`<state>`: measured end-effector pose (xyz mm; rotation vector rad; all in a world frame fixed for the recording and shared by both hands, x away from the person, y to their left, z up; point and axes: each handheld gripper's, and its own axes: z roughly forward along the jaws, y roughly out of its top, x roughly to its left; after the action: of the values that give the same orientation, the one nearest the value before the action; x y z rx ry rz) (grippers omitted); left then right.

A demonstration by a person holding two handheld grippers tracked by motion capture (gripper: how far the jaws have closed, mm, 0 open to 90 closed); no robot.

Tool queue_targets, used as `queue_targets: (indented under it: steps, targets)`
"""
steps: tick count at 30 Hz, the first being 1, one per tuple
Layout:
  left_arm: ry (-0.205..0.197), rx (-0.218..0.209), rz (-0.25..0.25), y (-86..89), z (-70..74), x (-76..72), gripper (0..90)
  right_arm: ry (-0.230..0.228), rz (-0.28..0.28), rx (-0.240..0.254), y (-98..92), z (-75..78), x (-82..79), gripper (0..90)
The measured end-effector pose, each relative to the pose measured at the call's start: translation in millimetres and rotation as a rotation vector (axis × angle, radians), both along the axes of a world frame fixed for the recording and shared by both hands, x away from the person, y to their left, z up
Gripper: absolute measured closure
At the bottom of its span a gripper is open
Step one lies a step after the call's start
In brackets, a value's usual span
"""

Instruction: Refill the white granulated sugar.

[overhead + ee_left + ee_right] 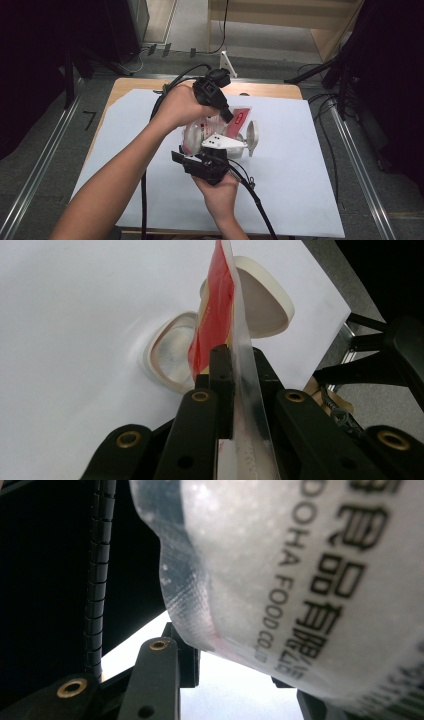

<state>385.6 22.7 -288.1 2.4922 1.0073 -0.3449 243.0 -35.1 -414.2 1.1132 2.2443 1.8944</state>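
bag (200,131) | at mat (300,200) centre, off the surface, long axis running 1 to 7 o'clock | left gripper (226,114) pinching its red top edge (215,315) | right gripper (197,159) clamped on its lower body (280,570) at 6 o'clock | box (167,357) lies beyond, at 1 o'clock, lid (265,300) up
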Motion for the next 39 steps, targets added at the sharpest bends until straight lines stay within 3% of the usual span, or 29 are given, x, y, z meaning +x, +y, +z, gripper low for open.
queue_targets:
  steps: [9,25,35,39]
  targets:
    - [0.012,-0.006,0.014,4.3,1.9,1.1,84.7,-0.021,0.009,-0.023,1.4,5.2,-3.0,64.5]
    - [0.015,0.008,0.006,0.0,4.0,0.9,84.7,-0.004,0.011,-0.023,1.4,9.2,-3.6,64.4]
    - [0.015,0.007,0.005,-0.5,4.9,1.7,83.0,-0.018,0.011,-0.040,2.0,5.3,-2.2,64.7]
    - [-0.004,0.019,0.000,-2.8,5.0,0.7,85.3,-0.014,0.006,-0.039,1.7,2.5,-2.1,64.8]
